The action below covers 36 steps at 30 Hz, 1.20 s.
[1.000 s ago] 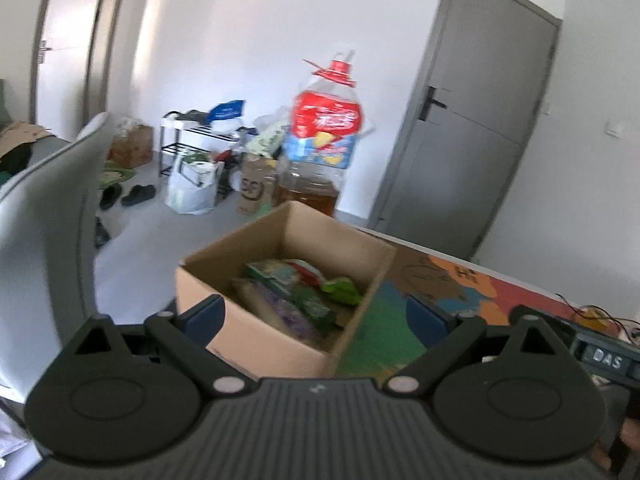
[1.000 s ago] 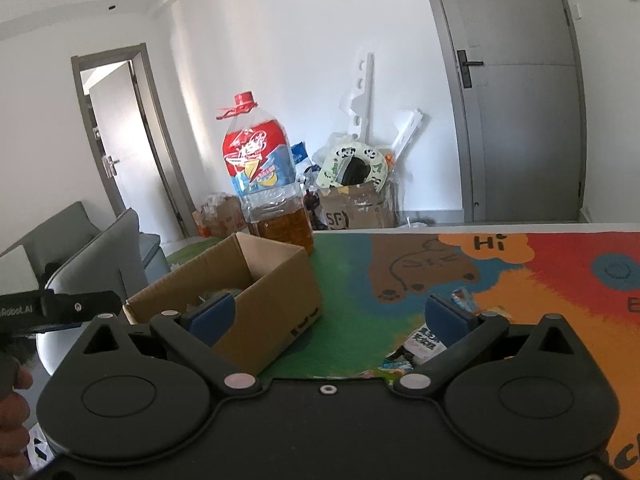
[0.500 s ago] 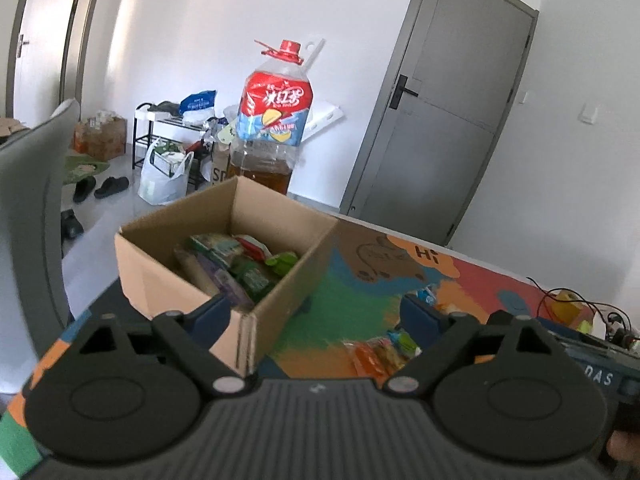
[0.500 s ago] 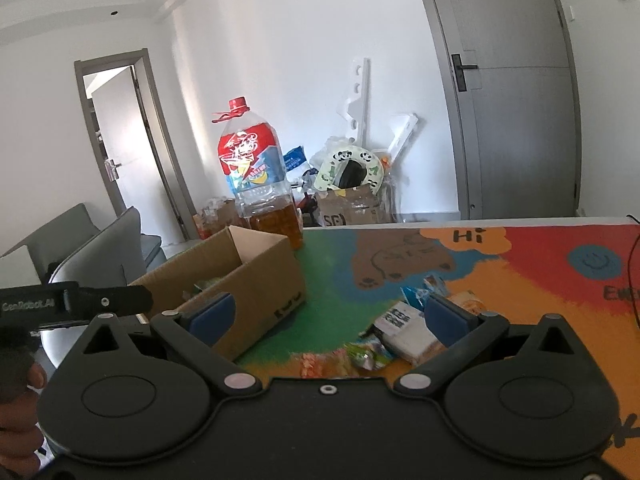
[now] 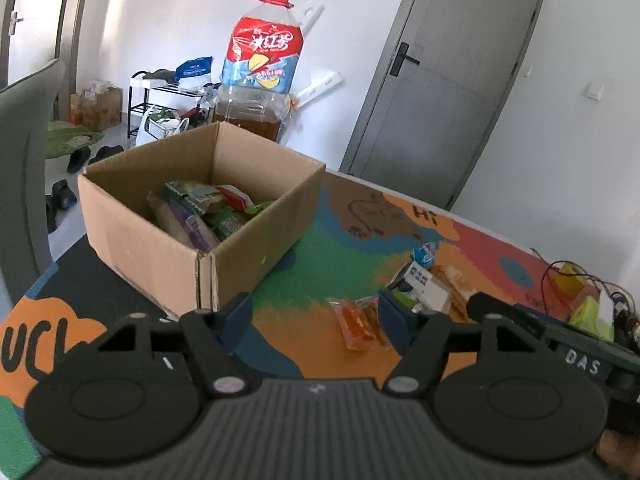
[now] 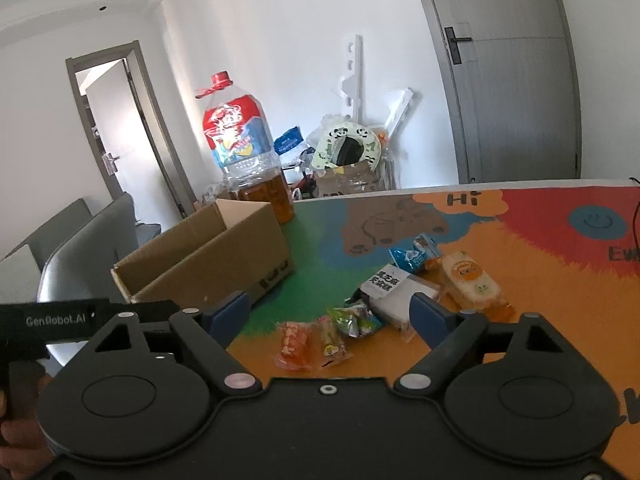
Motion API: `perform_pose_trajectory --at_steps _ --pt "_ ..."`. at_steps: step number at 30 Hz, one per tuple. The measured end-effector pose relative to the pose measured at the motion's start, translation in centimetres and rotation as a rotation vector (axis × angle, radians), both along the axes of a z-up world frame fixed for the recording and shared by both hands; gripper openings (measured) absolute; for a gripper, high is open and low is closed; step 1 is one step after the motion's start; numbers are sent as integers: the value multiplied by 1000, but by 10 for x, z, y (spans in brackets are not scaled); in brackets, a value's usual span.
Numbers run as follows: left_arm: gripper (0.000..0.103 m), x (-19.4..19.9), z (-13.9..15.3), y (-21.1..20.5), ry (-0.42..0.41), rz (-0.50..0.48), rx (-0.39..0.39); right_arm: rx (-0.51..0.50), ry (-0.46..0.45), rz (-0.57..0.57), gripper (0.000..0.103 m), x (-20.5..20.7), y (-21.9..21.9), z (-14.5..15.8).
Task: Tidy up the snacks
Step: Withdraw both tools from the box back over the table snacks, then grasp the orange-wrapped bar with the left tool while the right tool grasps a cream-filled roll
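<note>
Hovering above the colourful counter (image 5: 328,264), the left hand-held gripper (image 5: 316,316) has its blue-padded fingers spread wide with nothing between them; the right hand-held gripper (image 6: 330,312) is likewise spread and empty, poised over the loose snacks. An open cardboard box (image 5: 168,248) stands on the counter's left part, already holding several snack packets (image 5: 200,212) in green, purple and red wrappers; a large bottle of amber liquid (image 5: 256,80) with a red cap stands just behind the box. To the right of the box, well apart from it, a small cluster of snacks lies on the orange and green print: an orange-red packet (image 6: 294,344) nearest the right hand-held gripper, a small yellow-and-red packet (image 6: 332,342) touching it, a crinkled green wrapper (image 6: 354,320) just beyond, a black-and-white pack (image 6: 390,292) partly behind the right finger, a blue wrapper (image 6: 414,258) farther back, and a pale wrapped cake with an orange label (image 6: 472,284) on the right; none of these is gripped. A grey chair (image 6: 76,264) stands past the counter's left edge; a grey door (image 6: 520,100) is shut in the far wall.
</note>
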State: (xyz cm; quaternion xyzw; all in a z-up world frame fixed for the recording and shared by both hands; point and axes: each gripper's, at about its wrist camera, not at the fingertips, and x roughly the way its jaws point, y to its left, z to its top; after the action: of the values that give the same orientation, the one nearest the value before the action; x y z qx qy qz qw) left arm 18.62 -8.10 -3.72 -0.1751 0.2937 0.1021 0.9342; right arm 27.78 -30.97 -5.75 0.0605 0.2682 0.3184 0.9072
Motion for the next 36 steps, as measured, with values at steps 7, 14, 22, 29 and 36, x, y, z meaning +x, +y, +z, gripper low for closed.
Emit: perform_pose_trajectory --at_steps 7,14,22,29,36 --pt "67 21 -19 -11 33 -31 9 20 55 -25 80 12 -6 -22" --pt "64 42 -42 -19 71 -42 -1 22 86 -43 78 17 -13 -36" --pt "59 61 -57 -29 91 -44 7 46 124 -64 77 25 -21 -51" --pt "24 70 -74 -32 99 -74 -10 56 139 -66 77 28 -22 -57" --pt "17 63 -72 -23 111 -66 -38 47 155 -48 77 32 -10 -60"
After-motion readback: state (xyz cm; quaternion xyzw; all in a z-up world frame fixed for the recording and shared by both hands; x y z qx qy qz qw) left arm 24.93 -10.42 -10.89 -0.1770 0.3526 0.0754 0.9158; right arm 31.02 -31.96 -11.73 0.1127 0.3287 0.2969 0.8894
